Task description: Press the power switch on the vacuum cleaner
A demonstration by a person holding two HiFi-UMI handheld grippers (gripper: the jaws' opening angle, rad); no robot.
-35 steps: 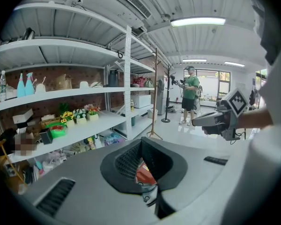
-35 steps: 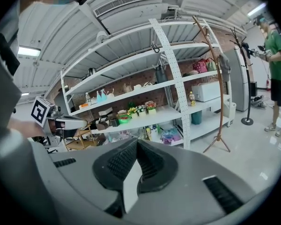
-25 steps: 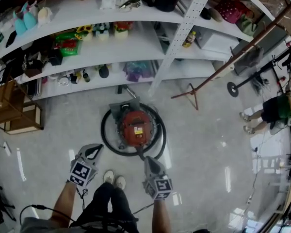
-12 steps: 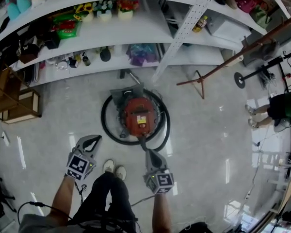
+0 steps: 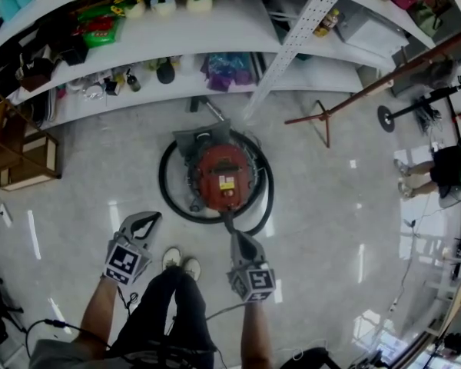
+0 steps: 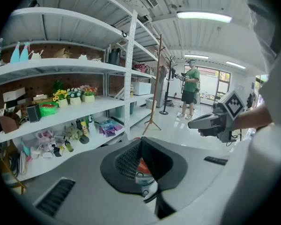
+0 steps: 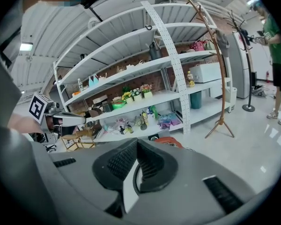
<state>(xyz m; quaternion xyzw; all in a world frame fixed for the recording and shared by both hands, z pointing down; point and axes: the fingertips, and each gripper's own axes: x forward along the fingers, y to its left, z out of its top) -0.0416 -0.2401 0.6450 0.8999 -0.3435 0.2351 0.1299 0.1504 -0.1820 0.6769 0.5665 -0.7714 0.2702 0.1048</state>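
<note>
**Vacuum cleaner [image 5: 221, 177] nearest the right gripper [image 5: 237, 238]**

It is seen on the floor [image 5: 330, 206] just ahead of the right fingers, which are clenched on nothing; the left gripper [image 5: 152, 220], likewise clenched and empty, is held farther off.

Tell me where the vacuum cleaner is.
Head view, centre: the red vacuum cleaner sits on the floor inside its coiled black hose, just ahead of the right tool.

Storeroom-like space, stocked white shelves [image 5: 215, 33]
</note>
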